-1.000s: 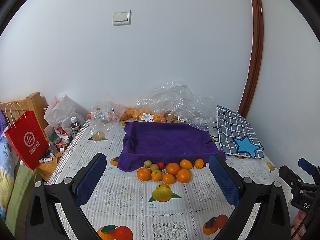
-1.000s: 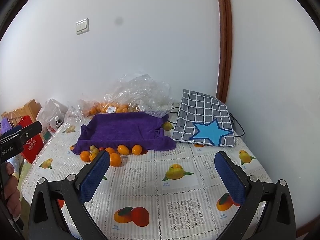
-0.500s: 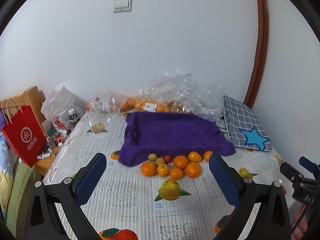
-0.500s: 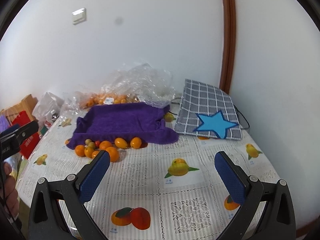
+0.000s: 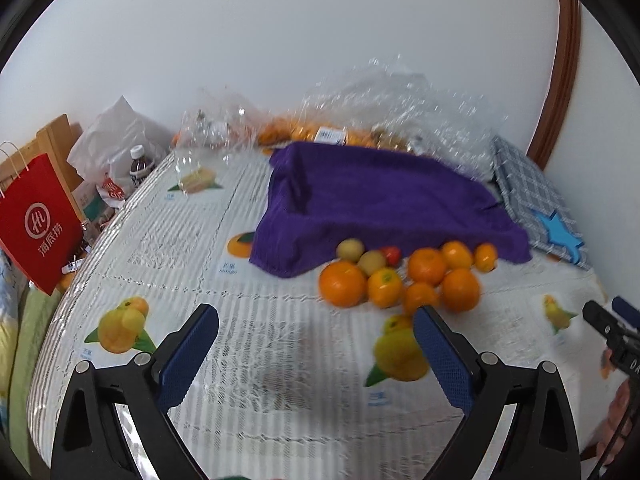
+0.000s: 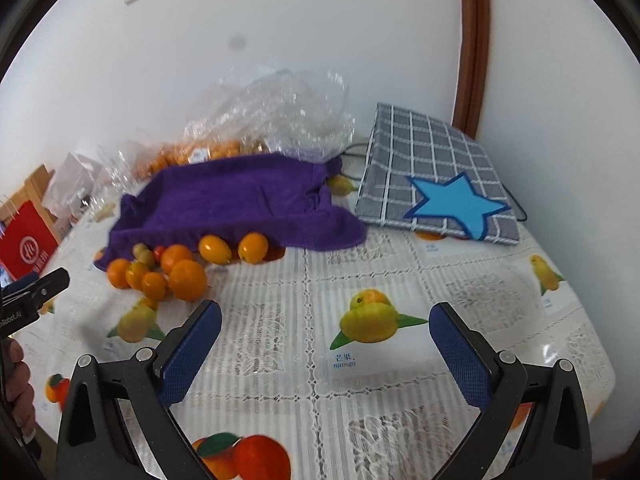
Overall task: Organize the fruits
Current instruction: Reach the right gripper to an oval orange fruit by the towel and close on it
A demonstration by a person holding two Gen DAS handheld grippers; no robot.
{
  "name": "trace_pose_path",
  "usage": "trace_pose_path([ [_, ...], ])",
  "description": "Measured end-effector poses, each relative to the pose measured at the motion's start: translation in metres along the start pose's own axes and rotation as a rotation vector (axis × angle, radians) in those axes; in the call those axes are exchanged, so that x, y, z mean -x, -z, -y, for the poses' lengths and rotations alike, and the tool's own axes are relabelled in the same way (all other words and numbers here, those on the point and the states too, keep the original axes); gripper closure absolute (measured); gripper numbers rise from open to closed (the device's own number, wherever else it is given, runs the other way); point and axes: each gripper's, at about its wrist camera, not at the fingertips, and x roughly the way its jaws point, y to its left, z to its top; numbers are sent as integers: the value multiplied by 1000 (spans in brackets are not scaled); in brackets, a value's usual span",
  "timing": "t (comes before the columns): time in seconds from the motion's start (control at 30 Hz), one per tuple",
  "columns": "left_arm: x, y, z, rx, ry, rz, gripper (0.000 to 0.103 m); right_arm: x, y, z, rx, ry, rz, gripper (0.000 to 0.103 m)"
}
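Observation:
A pile of several oranges (image 5: 400,280) with two pale yellow-green fruits (image 5: 350,249) and a small red one (image 5: 391,254) lies on the fruit-print tablecloth (image 5: 260,320), against the front of a purple cloth (image 5: 380,200) draped over a box shape. My left gripper (image 5: 312,316) hovers just in front of the pile, jaws wide and closing, nothing between them. The right wrist view has the pile (image 6: 176,268) at the left and the purple cloth (image 6: 240,200) behind it. My right gripper (image 6: 326,310) is open over bare tablecloth, to the right of the fruit.
Crumpled clear plastic bags (image 5: 380,92) holding more oranges lie behind the cloth by the wall. A grey checked bag with a blue star (image 6: 436,184) lies at the back right. A red paper bag (image 5: 36,220), a bottle (image 5: 138,164) and white bags stand beyond the table's left edge.
Both grippers have come down and forward toward the table, so the fruit pile looks larger and nearer. The left jaws have narrowed slightly. No fruit has moved.

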Motion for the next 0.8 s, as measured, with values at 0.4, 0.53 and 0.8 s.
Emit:
trace_pose_path([
  [0.4,-47,13,-24,14,17,-117,29,-69,-3,-20,49,-21,-71,21],
  [0.53,-58,15,-32,16,27,-138,29,-87,-10,-26,39,-97,-76,33],
  [0.8,-64,11,-43,32,38,-140,30,-120,-32,-40,-1,-202,-127,48],
])
